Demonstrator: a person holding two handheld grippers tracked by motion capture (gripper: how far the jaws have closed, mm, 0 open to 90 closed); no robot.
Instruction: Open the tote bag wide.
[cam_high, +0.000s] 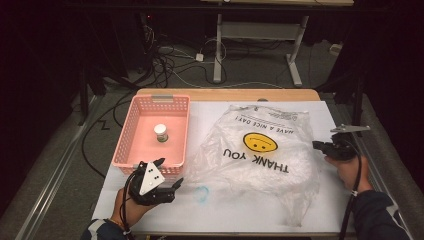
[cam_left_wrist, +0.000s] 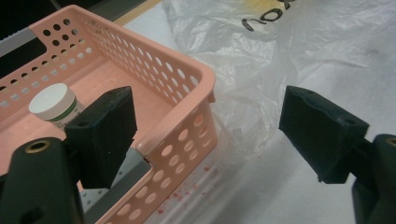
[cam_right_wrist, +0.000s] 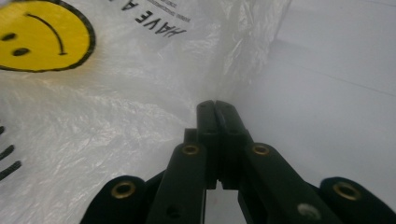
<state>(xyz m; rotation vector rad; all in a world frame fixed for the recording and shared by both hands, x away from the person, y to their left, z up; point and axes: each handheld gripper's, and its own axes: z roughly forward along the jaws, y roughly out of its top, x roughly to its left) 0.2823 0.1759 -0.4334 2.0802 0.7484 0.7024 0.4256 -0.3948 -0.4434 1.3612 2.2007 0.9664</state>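
Note:
A clear plastic bag (cam_high: 260, 150) with a yellow smiley and "THANK YOU" print lies crumpled on the white table cover. A pink perforated basket (cam_high: 131, 135) stands to its left and holds a small white-capped jar (cam_high: 160, 132), upright. My left gripper (cam_high: 170, 171) is open at the basket's near right corner (cam_left_wrist: 205, 88); one jaw is over the basket's inside near the jar (cam_left_wrist: 53, 105), the other over the bag's edge (cam_left_wrist: 252, 84). My right gripper (cam_high: 320, 146) is at the bag's right edge (cam_right_wrist: 140, 107), its jaws (cam_right_wrist: 215, 105) pressed together where the film's edge meets the tips.
The white cover (cam_high: 225, 210) spans the wooden table, with a faint blue mark (cam_high: 201, 192) near the front and red specks (cam_left_wrist: 182, 196) by the basket. Beyond the far edge are floor cables (cam_high: 175, 65) and the legs of another table (cam_high: 218, 50).

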